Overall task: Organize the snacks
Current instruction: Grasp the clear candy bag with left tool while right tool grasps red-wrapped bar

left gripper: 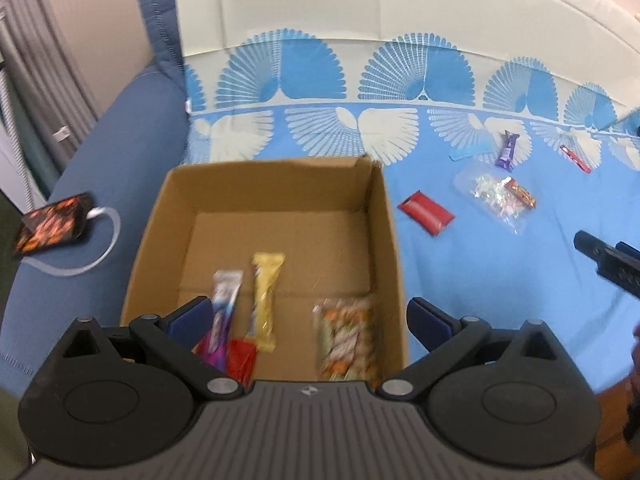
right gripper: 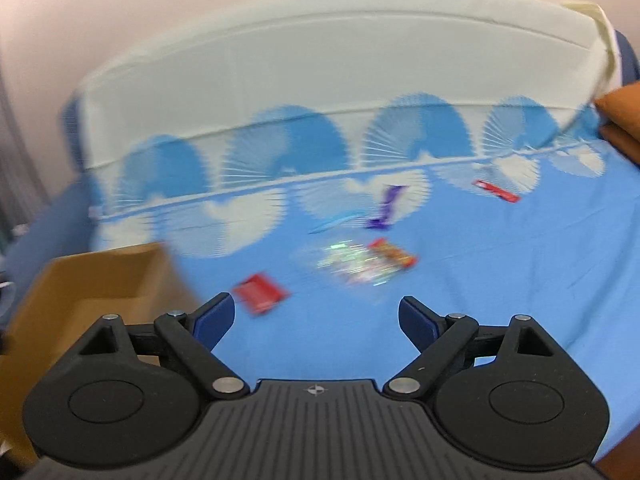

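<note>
Snack sorting on a bed: both grippers empty, carton part filled.

Left wrist view: left gripper (left gripper: 310,320), fingers apart, over the cardboard box (left gripper: 384,216) at lower centre, holding a yellow bar (left gripper: 266,300), a purple bar (left gripper: 224,312), and a mixed-sweets packet (left gripper: 348,340); both bars' long axes run near-to-far. Right wrist view (blurred): right gripper (right gripper: 316,316), fingers apart and empty, nearest the red packet (right gripper: 260,292), centre-left on the bedsheet (right gripper: 500,280). Probably next; close across its short side.
</note>
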`<state>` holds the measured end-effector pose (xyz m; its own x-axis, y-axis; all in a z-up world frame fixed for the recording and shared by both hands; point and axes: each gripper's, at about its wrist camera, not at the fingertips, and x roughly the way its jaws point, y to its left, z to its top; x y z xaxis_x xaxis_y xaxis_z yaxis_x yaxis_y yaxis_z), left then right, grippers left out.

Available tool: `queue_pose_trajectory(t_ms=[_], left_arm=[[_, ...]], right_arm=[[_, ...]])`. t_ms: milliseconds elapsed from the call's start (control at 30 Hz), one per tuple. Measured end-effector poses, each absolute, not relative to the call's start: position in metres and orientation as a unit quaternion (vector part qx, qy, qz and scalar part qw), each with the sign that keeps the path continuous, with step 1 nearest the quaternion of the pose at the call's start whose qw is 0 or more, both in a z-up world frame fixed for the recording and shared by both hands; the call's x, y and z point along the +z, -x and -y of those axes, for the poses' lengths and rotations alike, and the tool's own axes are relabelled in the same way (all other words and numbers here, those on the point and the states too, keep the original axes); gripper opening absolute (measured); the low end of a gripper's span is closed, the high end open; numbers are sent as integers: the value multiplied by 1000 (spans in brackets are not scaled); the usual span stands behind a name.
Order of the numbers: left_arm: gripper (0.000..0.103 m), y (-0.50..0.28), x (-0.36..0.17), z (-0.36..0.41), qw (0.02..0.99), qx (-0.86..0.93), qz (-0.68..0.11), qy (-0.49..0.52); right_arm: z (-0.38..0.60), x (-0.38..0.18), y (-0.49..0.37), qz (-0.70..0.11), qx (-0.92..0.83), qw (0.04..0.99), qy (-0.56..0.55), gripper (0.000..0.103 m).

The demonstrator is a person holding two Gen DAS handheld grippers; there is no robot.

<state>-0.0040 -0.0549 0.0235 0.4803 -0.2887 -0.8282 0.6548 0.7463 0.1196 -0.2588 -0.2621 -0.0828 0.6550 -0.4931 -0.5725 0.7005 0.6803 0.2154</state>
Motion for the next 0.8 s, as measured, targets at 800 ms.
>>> queue_pose_trajectory(t_ms=[800], left_arm=[[103, -31, -122, 366, 754, -395, -500, -160]], right_arm=[[546, -251, 193, -307, -436, 820, -207, 82]])
